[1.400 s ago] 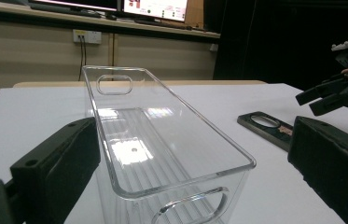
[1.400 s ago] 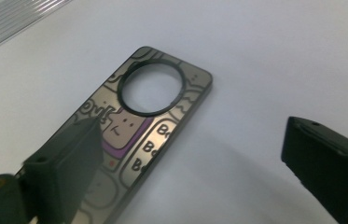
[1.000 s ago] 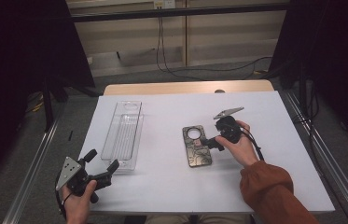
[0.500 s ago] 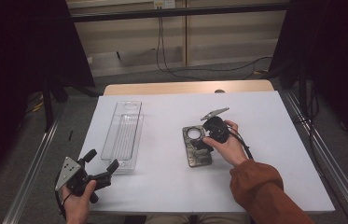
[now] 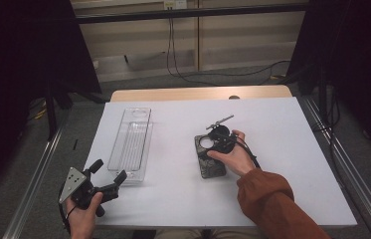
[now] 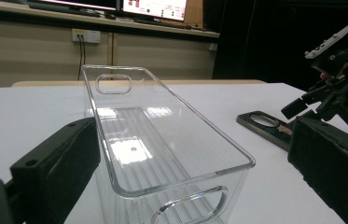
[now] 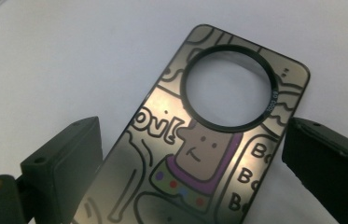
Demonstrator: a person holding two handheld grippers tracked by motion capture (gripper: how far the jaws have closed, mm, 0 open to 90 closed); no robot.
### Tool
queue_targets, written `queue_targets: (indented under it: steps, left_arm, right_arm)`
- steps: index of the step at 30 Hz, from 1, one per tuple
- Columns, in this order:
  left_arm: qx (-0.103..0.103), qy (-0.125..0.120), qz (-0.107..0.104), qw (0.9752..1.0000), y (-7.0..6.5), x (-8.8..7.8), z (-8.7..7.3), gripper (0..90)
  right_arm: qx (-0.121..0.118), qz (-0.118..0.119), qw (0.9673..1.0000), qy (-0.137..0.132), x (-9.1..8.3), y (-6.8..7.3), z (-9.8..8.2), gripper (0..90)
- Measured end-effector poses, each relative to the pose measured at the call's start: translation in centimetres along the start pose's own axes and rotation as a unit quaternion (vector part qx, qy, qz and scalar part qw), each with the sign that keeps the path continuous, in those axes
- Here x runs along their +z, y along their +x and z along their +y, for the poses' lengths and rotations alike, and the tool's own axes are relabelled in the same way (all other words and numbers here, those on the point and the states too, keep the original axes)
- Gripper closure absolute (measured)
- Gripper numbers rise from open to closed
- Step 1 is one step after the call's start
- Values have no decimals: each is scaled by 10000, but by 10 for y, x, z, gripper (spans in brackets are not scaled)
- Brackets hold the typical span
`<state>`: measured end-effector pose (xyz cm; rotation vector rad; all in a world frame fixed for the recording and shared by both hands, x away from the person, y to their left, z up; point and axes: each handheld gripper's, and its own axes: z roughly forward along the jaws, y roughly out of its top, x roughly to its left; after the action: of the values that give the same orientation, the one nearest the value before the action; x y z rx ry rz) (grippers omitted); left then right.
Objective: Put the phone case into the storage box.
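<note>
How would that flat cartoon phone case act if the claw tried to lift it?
The phone case lies flat on the white table, so its thin edges probably offer little grip. Its glossy surface looks slippery. It looks thin and has a large round hole, so it is likely light and may flex.

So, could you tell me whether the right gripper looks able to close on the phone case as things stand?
Probably yes: the right gripper is open with a jaw on either side of the phone case, which lies flat on the table with nothing between.

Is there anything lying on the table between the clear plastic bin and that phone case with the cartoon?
Nothing: in the high view, bare white table separates the clear bin from the phone case.
</note>
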<state>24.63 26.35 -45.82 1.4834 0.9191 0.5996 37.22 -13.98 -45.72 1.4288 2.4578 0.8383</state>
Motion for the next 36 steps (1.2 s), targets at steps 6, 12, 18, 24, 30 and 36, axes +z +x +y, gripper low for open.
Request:
queue_targets:
  steps: [6, 12, 18, 24, 30, 36]
  left_arm:
    - [-9, 4, -5, 10000, 0, 0, 0, 24]
    - [-22, -6, 1, 10000, 0, 0, 0, 24]
    - [-31, -9, -9, 10000, 0, 0, 0, 24]
    - [-22, 4, -4, 10000, 0, 0, 0, 24]
    - [-28, -1, -7, 10000, 0, 0, 0, 24]
    - [-16, -10, 27, 10000, 0, -1, 0, 24]
  right_arm:
    - [87, -108, 9995, 268, 5, 3, 3, 57]
    - [199, -134, 9985, 495, 11, 3, 5, 23]
    - [371, -196, 9970, 646, 15, -1, 6, 27]
    - [597, -231, 9950, 761, 17, 3, 7, 0]
    - [615, -413, 9935, 862, 22, 9, 10, 0]
    - [540, -609, 9925, 915, 26, 12, 11, 0]
